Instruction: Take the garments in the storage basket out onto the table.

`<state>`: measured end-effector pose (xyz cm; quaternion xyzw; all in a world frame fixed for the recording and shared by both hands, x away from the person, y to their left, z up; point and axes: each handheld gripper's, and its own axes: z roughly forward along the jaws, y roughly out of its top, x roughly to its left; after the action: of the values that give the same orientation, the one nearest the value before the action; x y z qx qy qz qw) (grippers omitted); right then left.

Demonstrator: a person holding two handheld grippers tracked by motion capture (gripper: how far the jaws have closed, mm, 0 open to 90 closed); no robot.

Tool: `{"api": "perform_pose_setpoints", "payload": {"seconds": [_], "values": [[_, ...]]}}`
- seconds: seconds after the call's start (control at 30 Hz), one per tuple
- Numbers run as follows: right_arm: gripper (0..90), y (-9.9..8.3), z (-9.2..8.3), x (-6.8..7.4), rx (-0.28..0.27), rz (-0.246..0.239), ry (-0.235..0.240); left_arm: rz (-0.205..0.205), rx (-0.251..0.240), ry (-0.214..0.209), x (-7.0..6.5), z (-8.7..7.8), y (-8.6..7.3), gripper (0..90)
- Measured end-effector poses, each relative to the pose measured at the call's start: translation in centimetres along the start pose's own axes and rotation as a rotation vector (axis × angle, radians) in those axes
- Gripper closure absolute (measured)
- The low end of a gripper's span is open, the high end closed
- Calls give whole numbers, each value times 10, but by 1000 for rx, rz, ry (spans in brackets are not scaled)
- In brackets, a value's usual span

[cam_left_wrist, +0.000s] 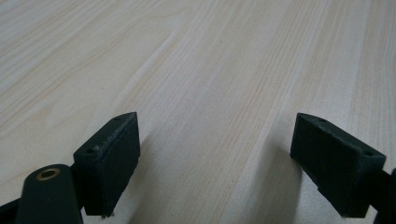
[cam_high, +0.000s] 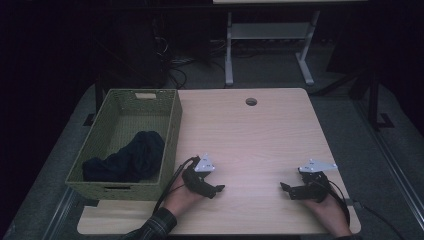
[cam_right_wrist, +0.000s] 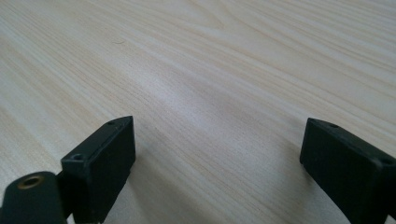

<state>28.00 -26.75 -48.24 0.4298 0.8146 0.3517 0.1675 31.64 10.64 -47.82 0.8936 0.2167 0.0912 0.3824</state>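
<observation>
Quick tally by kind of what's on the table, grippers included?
Green woven basket: 1
Dark cloth, lying in the basket: 1
Grippers, both open and empty: 2, the left gripper and the right gripper
Total: 4

A light wooden table (cam_high: 260, 130) with rounded corners is seen across the middle of the frame. A round cable hole (cam_high: 251, 102) is cut near its upper edge. A green woven basket (cam_high: 172, 127) is set on its left side.
</observation>
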Motion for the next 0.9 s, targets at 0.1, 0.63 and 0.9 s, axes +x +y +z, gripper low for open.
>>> {"api": "perform_pose_setpoints", "payload": {"seconds": [0.1, 0.63, 0.9], "values": [[100, 0, 0, 0, -1, 0, 0, -2, 2, 1, 0, 0, 0, 150], [100, 0, 0, 0, 1, -2, 0, -51, 40, -6, 4, -2, 7, 141], [99, 0, 0, 0, 0, -3, 1, -46, 40, -5, 4, -9, 12, 142]]}}
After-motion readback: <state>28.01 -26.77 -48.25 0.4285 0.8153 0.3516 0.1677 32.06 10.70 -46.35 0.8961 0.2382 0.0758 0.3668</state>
